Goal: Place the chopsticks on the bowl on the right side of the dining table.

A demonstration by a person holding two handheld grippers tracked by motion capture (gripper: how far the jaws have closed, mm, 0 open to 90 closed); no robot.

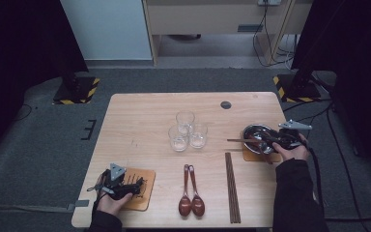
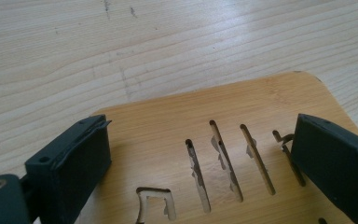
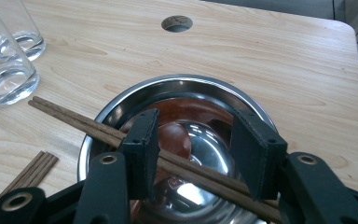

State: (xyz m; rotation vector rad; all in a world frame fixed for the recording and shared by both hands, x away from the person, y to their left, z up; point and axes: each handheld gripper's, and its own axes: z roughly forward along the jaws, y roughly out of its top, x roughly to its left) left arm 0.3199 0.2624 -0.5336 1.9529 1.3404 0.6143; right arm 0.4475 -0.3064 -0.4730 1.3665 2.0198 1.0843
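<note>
Left gripper [image 1: 134,186]: hovering low over the slotted bamboo coaster [image 1: 145,180] at the near left corner of the table; in the left gripper view its jaws are standing wide apart over the coaster [image 2: 205,140] with nothing between them.
Spoons [image 1: 191,203]: two dark wooden spoons are lying side by side at the near edge, untouched.
Spare chopsticks [image 1: 232,186]: a bundle is lying lengthwise just right of the spoons, not yet set out.
Right gripper [image 1: 264,142]: reaching over the steel bowl [image 1: 252,131] at the right side of the table; in the right gripper view the jaws are parted and straddling a pair of chopsticks [image 3: 84,122] without clearly pinching them.
Chopstick pair: lying across the rim of the bowl [image 3: 182,84], tips sticking out toward the glasses.
Bowl: sitting on a second coaster [image 1: 249,155]; a reddish-brown thing is showing inside, possibly a spoon, hard to tell.
Glasses [image 1: 185,130]: three clear tumblers are clustered mid-table, well apart from both grippers.
Progress: by my judgement the right place setting is nearly laid; the left coaster is waiting bare, with spoons, chopsticks and glasses left to distribute.
</note>
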